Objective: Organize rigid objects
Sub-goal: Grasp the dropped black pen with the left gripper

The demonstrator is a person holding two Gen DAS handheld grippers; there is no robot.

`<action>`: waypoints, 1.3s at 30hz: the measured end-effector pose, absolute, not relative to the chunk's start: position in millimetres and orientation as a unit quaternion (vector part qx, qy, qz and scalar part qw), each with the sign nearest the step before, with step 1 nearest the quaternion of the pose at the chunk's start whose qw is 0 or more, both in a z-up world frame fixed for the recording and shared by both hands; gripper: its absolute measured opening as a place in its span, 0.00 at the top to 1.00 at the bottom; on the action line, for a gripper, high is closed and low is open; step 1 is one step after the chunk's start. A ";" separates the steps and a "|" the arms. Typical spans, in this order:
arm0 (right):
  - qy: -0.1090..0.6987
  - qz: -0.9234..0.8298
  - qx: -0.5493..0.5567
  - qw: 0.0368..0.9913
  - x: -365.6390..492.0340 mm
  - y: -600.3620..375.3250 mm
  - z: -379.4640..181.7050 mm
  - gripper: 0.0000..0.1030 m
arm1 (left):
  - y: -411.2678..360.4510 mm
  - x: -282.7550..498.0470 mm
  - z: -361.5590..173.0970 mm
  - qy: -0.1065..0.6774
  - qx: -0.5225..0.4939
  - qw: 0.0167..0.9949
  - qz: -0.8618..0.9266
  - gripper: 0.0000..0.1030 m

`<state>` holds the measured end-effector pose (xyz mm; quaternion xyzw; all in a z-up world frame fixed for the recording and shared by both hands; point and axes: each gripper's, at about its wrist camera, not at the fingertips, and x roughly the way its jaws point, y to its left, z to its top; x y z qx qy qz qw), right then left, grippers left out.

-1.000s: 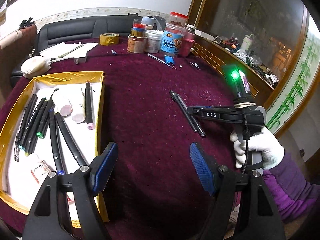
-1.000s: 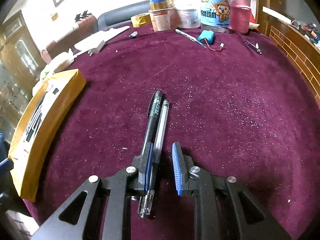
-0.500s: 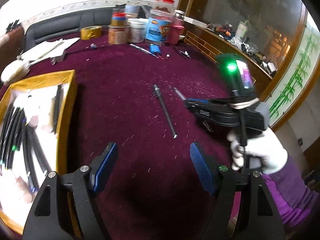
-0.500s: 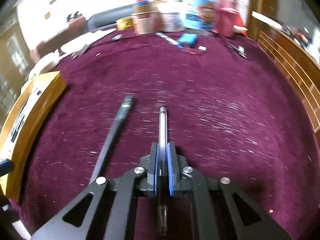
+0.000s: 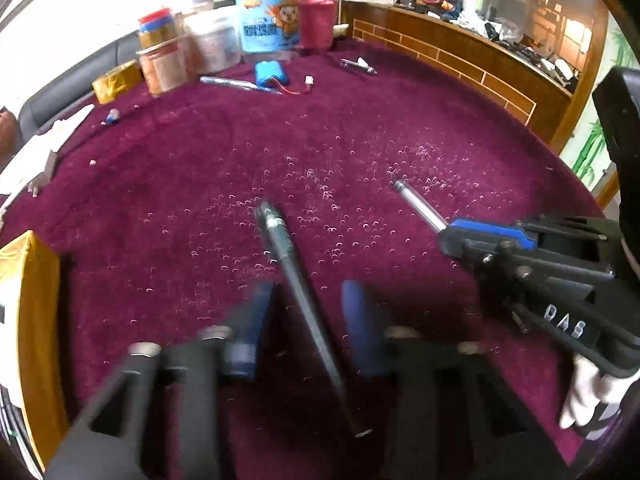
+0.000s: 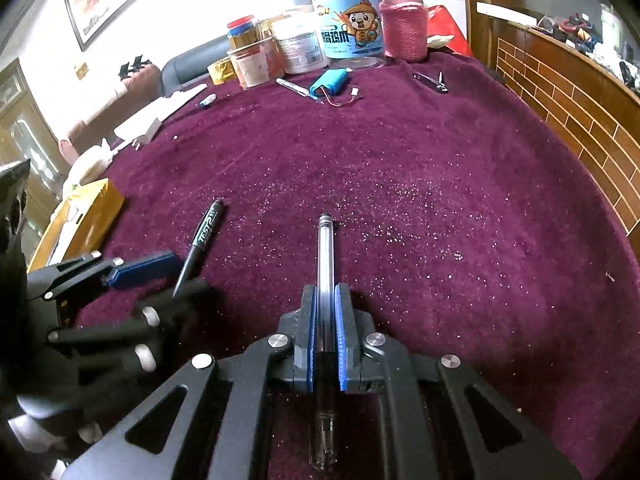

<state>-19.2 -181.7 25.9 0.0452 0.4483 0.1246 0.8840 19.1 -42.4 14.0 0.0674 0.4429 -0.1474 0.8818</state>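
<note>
A black pen (image 5: 296, 280) lies on the maroon tablecloth (image 5: 360, 128), its shaft running between the two blue pads of my left gripper (image 5: 308, 320). The jaws stand apart on either side of the pen, so the left gripper is open and blurred with motion. It also shows in the right wrist view (image 6: 160, 276), beside the black pen (image 6: 202, 238). My right gripper (image 6: 326, 336) is shut on a clear pen (image 6: 325, 256) that sticks out forward, held just above the cloth. The clear pen shows in the left wrist view (image 5: 418, 208) too, in the right gripper (image 5: 486, 236).
A gold-edged box (image 6: 80, 216) stands at the left, its corner in the left wrist view (image 5: 36, 280). Jars and tubs (image 6: 344, 36), a pink flask (image 6: 402, 20), a blue battery pack (image 6: 330, 82), a small pen (image 6: 296, 88) and nail clippers (image 6: 432, 82) lie at the far edge.
My left gripper has swung from the box to the black pen and narrowed around it. My right gripper has closed on the clear pen and lifted it away from the black one.
</note>
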 end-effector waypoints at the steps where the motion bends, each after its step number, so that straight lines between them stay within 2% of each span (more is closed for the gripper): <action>1: 0.448 0.127 0.048 0.884 -19.6 -182.7 25.7 0.93 | -38.4 17.1 15.7 0.443 0.068 0.882 -0.147 0.92; 10: 0.442 0.143 0.076 0.882 -26.4 -185.9 29.8 0.93 | 1.1 -3.2 19.6 0.443 -0.003 0.885 -0.147 0.95; 26: 0.412 0.209 0.058 0.885 -55.3 -127.0 70.0 0.93 | 81.8 -64.0 79.4 0.357 -0.129 0.907 -0.183 0.94; 30: 0.423 0.220 0.052 0.878 -54.0 -110.4 62.5 0.93 | 94.1 -63.8 74.4 0.363 -0.145 0.904 -0.174 0.94; 35: 0.438 0.227 0.051 0.868 -57.7 -103.7 49.7 0.93 | 78.5 -56.3 47.9 0.408 -0.129 0.887 -0.177 0.92; 36: 0.440 0.226 0.051 0.867 -58.8 -104.4 48.0 0.93 | 73.7 -57.2 44.5 0.413 -0.120 0.885 -0.178 0.87; 38: 0.444 0.225 0.055 0.866 -59.9 -107.7 44.9 0.93 | 57.5 -59.3 35.8 0.429 -0.084 0.881 -0.180 0.68; 39: 0.444 0.225 0.057 0.865 -60.1 -109.1 44.2 0.93 | 51.4 -60.6 33.7 0.432 -0.069 0.881 -0.180 0.51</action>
